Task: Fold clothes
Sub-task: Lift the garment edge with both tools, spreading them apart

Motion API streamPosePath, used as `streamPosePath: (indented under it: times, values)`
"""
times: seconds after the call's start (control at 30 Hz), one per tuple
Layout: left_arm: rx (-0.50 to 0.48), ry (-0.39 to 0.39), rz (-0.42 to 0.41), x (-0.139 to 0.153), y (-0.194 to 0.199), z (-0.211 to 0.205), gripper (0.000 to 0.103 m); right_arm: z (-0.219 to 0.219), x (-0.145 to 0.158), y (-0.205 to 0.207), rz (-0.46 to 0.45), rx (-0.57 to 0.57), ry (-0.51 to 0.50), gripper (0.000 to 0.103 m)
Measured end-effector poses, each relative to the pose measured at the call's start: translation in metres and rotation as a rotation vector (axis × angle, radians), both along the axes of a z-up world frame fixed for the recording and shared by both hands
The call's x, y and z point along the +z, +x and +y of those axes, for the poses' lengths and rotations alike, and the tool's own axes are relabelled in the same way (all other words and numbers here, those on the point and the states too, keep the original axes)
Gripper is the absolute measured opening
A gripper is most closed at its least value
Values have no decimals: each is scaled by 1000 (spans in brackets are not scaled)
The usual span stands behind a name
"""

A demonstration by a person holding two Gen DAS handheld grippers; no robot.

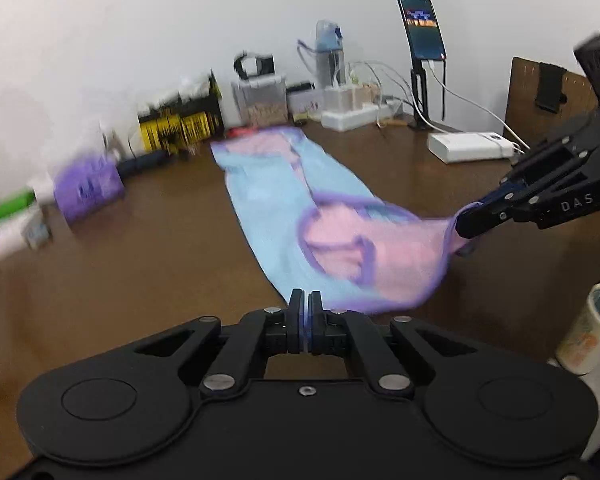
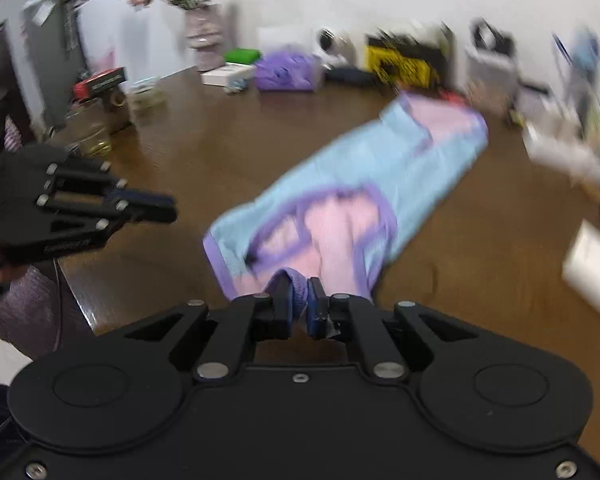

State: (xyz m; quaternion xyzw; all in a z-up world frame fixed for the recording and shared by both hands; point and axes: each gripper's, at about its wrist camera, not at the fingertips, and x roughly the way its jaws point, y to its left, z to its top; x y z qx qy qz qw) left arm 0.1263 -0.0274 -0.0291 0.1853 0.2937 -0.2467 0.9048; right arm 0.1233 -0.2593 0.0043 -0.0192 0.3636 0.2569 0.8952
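Brown wood worktop (image 1: 120, 264) fills both views under a white wall. At the bottom centre of the left wrist view, the left hand-held gripper (image 1: 305, 312) is closed tight, a sliver of the garment's edge between its pads. At the bottom centre of the right wrist view, the right hand-held gripper (image 2: 299, 304) pinches a purple-trimmed corner. Beyond them the blue and pink garment (image 1: 284, 200) stretches flat toward the frame's upper middle. Farther back, blurred boxes and a propped phone (image 1: 422, 26) line the wall.
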Motion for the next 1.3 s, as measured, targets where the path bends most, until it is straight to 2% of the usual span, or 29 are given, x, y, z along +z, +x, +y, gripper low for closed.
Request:
streamPosePath:
  times: [0.03, 0.1, 0.13, 0.17, 0.2, 0.23, 0.27, 0.3, 0.37, 0.4, 0.47, 0.5, 0.53, 0.57, 0.6, 0.7, 0.73, 0.77, 0.8, 0.87, 0.9, 1.07, 1.3]
  values:
    - [-21, 19, 9, -3, -3, -4, 3, -1, 0, -3, -2, -2, 6, 9]
    - [-81, 82, -41, -2, -8, -14, 6, -4, 3, -7, -8, -1, 15, 9]
    - [-106, 108, -64, 0, -7, -19, 14, -5, 5, -7, -13, 6, 19, 9]
    - [-133, 126, -77, 2, -4, -24, 24, -5, 9, -6, -23, 14, 22, 9]
    - [-160, 145, -91, 1, -2, -30, 52, -5, 14, -4, -34, 24, 26, 9]
    - [-186, 164, -106, -1, -1, -37, 72, -5, 17, -3, -40, 30, 29, 9]
    - [-212, 183, -122, -3, 0, -43, 73, -5, 24, -1, -53, 36, 35, 9]
    - [-250, 230, -140, -8, 3, -55, 73, -5, 31, 1, -66, 40, 38, 9]
    - [-281, 274, -150, -16, 6, -66, 73, -4, 41, 4, -89, 46, 36, 9]
    - [-286, 275, -141, -18, 13, -69, 73, -7, 44, 4, -97, 53, 35, 9]
    - [-288, 261, -113, -22, 33, -75, 65, -8, 49, 7, -103, 68, 23, 9]
    - [-279, 250, -88, -23, 43, -76, 43, -7, 51, 8, -105, 74, 16, 9]
    - [-265, 237, -57, -24, 55, -76, 14, -7, 52, 8, -105, 79, 12, 9]
    - [-246, 223, -28, -25, 65, -78, 8, -10, 51, 8, -103, 86, 7, 9]
    - [-235, 214, -16, -25, 71, -78, 7, -13, 50, 9, -100, 92, 5, 9]
    - [-175, 187, -51, -17, 84, -65, 2, -18, 47, 16, -98, 70, -4, 9]
    - [-144, 163, -60, -11, 89, -62, 2, -19, 44, 19, -99, 60, -8, 11]
    - [-122, 138, -63, -7, 90, -59, 2, -19, 41, 23, -99, 50, -13, 16]
    - [-101, 119, -70, -2, 96, -58, 2, -19, 37, 26, -94, 41, -16, 25]
    - [-65, 94, -82, 5, 106, -59, 2, -22, 18, 33, -66, 37, -31, 62]
    - [-58, 92, -82, 6, 108, -60, 2, -22, 10, 37, -54, 36, -37, 65]
    - [-37, 86, -74, 11, 116, -62, 2, -11, 1, 36, -53, 70, -49, 65]
    - [-19, 58, -69, 17, 107, -58, 2, 20, -12, 26, -129, 135, -247, 64]
